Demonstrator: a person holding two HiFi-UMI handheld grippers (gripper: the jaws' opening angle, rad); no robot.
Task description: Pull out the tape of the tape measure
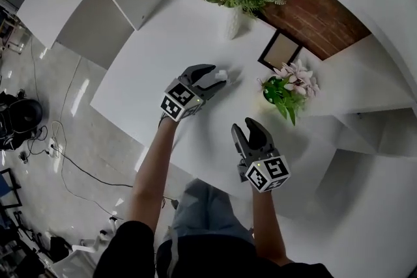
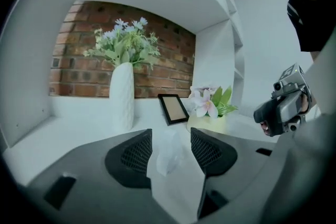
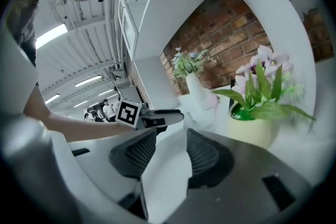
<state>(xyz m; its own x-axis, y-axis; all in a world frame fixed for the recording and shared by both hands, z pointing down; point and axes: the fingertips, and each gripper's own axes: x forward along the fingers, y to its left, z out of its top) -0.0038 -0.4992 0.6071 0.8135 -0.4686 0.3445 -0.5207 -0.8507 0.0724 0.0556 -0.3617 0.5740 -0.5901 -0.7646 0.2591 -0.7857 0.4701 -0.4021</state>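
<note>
Tape measure (image 2: 167,159) seemingly lies between left hand-held gripper (image 2: 170,136) jaws, untouched.

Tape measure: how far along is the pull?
Nothing done: no tape shows out. In hand: the left gripper, jaws open, brackets the small white tape measure, not yet gripping; the right gripper is open and empty. Still to do: clamp the case, catch the tape end, pull.

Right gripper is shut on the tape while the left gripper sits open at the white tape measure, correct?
No. The right gripper is open, with nothing between its jaws, as the right gripper view shows. The left gripper does sit open at the white tape measure.
</note>
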